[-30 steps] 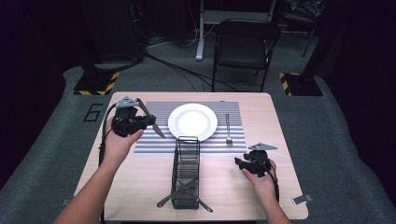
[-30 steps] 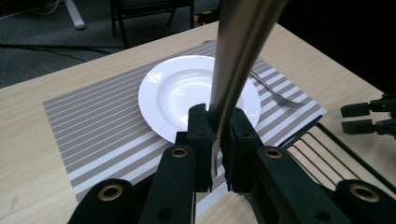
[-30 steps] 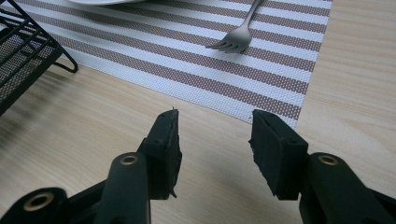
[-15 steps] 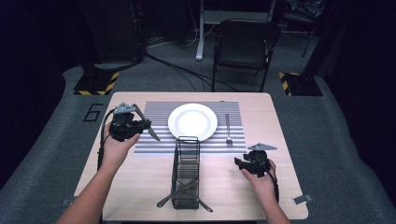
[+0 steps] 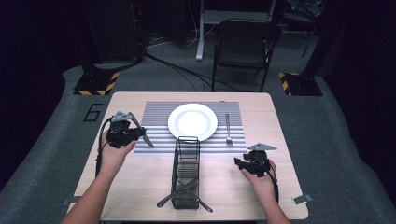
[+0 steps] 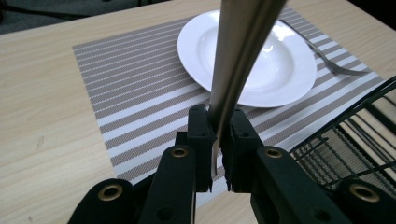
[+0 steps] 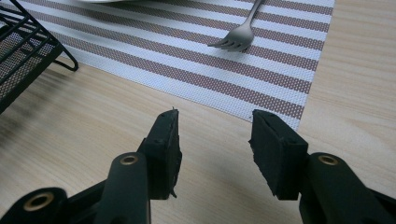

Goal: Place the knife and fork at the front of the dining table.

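My left gripper [image 5: 136,134] is shut on a steel knife [image 5: 141,133] at the striped placemat's [image 5: 154,116] left edge; the blade slants down toward the mat. In the left gripper view the knife [image 6: 243,51] rises from between the closed jaws of that gripper [image 6: 218,140], in front of the white plate [image 6: 280,60]. The plate [image 5: 192,122] sits mid-mat, with a fork [image 5: 228,129] lying to its right. My right gripper [image 5: 239,163] rests low at the table's right, open, nothing between its jaws. The right gripper view shows that gripper [image 7: 215,149] over bare wood, the fork's tines [image 7: 238,39] beyond.
A black wire cutlery basket [image 5: 186,172] stands in front of the plate, with utensils sticking out at its near end. The basket's corner [image 7: 32,51] lies left of my right gripper. A folding chair [image 5: 245,44] stands beyond the table's far edge.
My left hand has carried the knife down and slightly leftward toward the mat's left edge. The right hand has stayed put.
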`<action>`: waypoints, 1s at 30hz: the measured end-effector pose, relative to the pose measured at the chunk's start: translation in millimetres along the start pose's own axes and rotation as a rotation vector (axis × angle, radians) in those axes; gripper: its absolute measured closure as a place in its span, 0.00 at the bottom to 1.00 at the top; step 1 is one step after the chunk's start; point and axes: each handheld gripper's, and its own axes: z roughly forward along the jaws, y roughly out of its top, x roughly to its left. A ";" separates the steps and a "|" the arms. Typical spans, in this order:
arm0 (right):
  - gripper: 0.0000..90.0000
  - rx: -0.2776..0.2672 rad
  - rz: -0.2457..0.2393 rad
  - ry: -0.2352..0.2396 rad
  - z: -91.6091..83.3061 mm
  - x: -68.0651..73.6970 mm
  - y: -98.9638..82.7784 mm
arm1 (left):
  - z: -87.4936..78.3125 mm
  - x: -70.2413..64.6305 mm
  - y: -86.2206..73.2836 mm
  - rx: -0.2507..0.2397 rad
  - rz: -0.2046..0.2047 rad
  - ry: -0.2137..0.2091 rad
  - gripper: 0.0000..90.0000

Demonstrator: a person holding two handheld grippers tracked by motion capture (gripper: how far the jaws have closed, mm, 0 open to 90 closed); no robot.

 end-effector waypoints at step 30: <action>0.57 0.000 0.005 0.002 0.6 0.1 0.1 | 24.7 12.0 -2.9 -0.012 -0.056 0.027 0.91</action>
